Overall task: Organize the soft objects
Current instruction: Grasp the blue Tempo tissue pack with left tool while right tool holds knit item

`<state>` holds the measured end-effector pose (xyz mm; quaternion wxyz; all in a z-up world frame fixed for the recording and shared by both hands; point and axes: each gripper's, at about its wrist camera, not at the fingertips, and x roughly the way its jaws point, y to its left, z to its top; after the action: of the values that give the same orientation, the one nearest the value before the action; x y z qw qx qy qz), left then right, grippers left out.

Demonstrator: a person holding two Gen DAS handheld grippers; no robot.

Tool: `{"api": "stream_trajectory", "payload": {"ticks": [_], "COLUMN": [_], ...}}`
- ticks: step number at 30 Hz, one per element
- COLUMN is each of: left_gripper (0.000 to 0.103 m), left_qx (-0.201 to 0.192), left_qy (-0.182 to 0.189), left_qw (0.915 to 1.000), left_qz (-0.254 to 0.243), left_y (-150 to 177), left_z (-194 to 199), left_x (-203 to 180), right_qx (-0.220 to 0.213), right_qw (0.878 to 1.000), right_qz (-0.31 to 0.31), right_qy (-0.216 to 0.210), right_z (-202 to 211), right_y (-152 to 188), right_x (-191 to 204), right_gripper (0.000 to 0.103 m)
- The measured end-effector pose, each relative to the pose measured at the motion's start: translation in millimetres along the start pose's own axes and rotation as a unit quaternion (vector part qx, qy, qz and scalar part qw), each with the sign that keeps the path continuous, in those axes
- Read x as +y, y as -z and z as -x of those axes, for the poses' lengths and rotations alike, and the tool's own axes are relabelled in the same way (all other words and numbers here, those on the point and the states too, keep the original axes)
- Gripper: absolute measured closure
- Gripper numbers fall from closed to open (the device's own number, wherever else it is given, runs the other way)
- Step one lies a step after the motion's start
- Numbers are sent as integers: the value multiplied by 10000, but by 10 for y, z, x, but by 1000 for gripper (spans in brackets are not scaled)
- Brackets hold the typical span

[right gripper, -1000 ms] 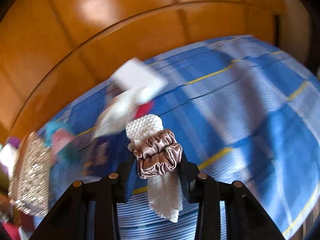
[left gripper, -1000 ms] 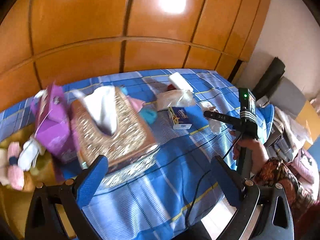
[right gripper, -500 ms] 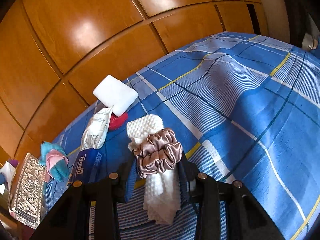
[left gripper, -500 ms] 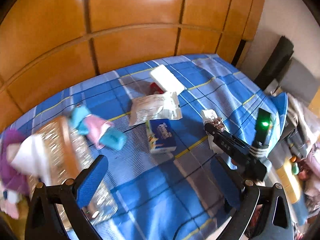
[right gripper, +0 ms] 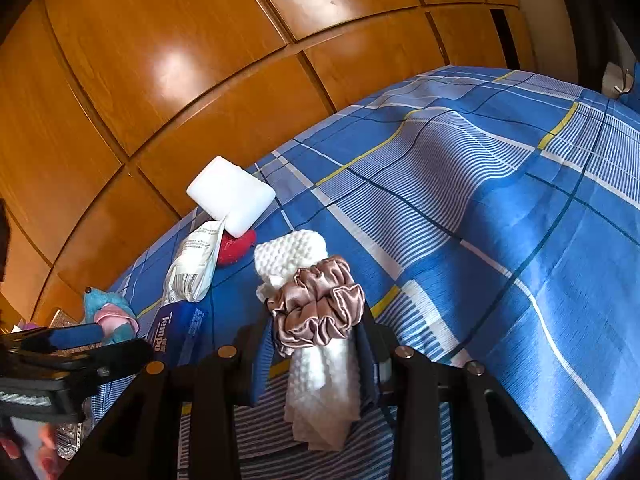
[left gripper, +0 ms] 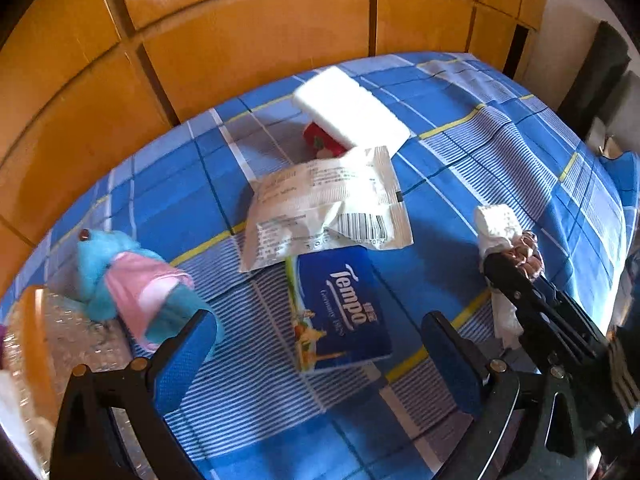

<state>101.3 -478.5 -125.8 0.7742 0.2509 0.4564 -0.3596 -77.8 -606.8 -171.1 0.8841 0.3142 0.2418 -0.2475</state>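
Gripping a rolled white cloth (right gripper: 316,364) banded by a satin scrunchie (right gripper: 318,304), the right gripper (right gripper: 316,344) hangs over the bedspread (right gripper: 500,220). Left gripper (left gripper: 316,340) — jaws open, empty — hovers above a tissue pack (left gripper: 340,308); best to descend squarely, closing gently.

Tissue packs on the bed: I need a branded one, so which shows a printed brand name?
The blue Tempo pack, lying between the open left fingers. The white pack is plain; the crinkled white wrapper shows only small print and a barcode.
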Motion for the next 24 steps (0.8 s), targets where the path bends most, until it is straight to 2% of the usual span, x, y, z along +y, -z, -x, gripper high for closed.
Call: {"api": "stream_trajectory", "payload": {"ticks": [5,8,12,14,15,18,24], "left_gripper": [4,11,30,40,50,50,50], "left_qx": [135,118,325,145,104,-13,-350], "left_qy": [20,17,215,224,235,213,448], "left_qw": [9999,9999,9992,9996,9997,9997,9984], "left_qz": [4,-49,64,56,9,-104,26], "left_y": [-12,7,105,136,143,168,316], "left_z": [-184,-250,-362,-318,-300,-218,95], "left_x": [14,23,56,59,50,35,73], "right_qx": [-20,-26,-29,-34,-34,-35,-37], "right_qw": [10000,10000,10000,10000,10000,10000,10000], "right_qz": [-30,-32,-32,-30,-29,-18,6], "right_qy": [-23,-26,-27,-25,-23,-12,21], "right_z": [5,8,9,9,7,2,-4], "right_y": [3,4,4,4,5,6,11], "right_x": [-13,-15,-14,-14,-15,-13,-6], "right_gripper": [66,66,66,66,66,66,66]}}
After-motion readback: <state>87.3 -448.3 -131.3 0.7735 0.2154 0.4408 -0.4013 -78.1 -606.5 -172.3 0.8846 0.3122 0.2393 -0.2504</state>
